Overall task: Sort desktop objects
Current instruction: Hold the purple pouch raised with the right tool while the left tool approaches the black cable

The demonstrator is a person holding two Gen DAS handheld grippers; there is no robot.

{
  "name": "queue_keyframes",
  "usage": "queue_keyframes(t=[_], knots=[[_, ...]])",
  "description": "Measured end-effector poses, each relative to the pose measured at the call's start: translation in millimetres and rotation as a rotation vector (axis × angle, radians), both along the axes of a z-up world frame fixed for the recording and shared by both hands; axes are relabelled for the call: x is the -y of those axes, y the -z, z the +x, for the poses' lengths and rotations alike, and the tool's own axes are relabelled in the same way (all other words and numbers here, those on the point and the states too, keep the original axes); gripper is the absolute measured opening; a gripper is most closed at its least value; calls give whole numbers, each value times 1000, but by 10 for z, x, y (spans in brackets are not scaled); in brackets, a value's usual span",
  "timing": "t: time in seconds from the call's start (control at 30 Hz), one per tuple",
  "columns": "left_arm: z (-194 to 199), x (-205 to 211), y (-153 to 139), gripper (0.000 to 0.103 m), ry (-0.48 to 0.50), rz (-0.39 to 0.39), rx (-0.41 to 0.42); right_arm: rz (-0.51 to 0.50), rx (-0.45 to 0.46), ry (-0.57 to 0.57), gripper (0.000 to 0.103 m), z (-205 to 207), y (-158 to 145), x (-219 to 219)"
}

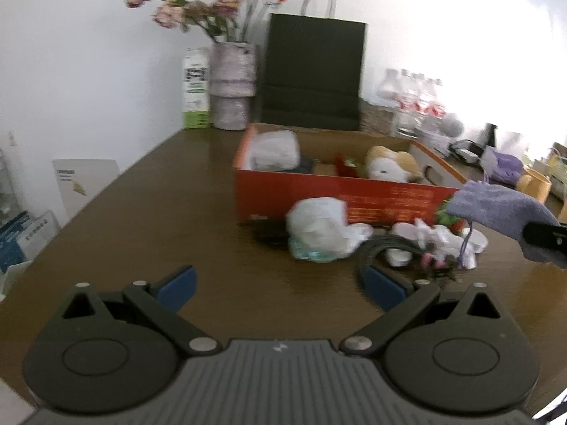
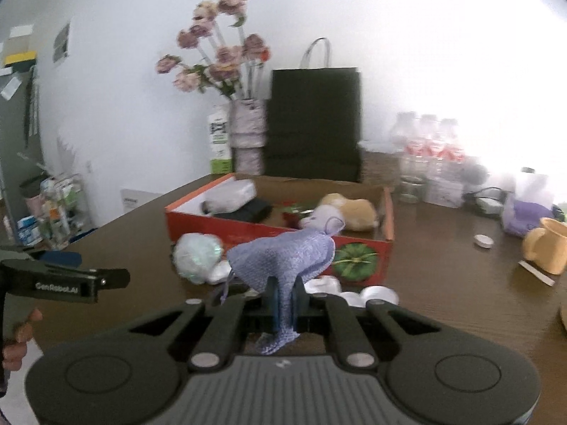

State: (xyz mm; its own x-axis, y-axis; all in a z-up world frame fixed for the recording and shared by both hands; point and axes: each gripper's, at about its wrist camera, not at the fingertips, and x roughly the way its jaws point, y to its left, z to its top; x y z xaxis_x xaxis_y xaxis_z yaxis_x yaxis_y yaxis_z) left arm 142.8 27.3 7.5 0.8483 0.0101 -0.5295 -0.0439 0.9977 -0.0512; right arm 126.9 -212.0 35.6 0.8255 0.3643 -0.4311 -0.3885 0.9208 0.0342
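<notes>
Cloth point(image 2: 283, 258), purple and knitted, pinched at one lower corner by the right gripper point(image 2: 283, 310), whose fingers point(image 2: 273, 304) are closed tight on it; the rest of the fabric drapes forward, off the surface point(image 2: 443, 258), just in front of the orange box point(image 2: 354, 244). The left gripper point(image 1: 280, 285) stands with fingers spread wide and empty, short of the clutter lying against the front wall of the orange box: a white plastic bag point(image 1: 319, 230), a dark cable point(image 1: 386, 244) and small white items point(image 1: 443, 239). Risks, as judged: the narrow corner hold may slip, dropping the cloth short of the orange box; its dangling cord point(image 2: 225, 288) may snag the clutter and drag it; the trailing fabric may catch the near wall of the orange box rather than clear it.
</notes>
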Motion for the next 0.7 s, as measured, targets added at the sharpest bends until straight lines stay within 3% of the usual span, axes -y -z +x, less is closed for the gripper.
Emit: queue_keyframes(t=[0.23,0.7], knots=[[258,463,37,103,56,3,-47,22,3,34,6,133,55,336],[909,1069,237,103,49,23,-176,76,-35,54,6,553,282,869]])
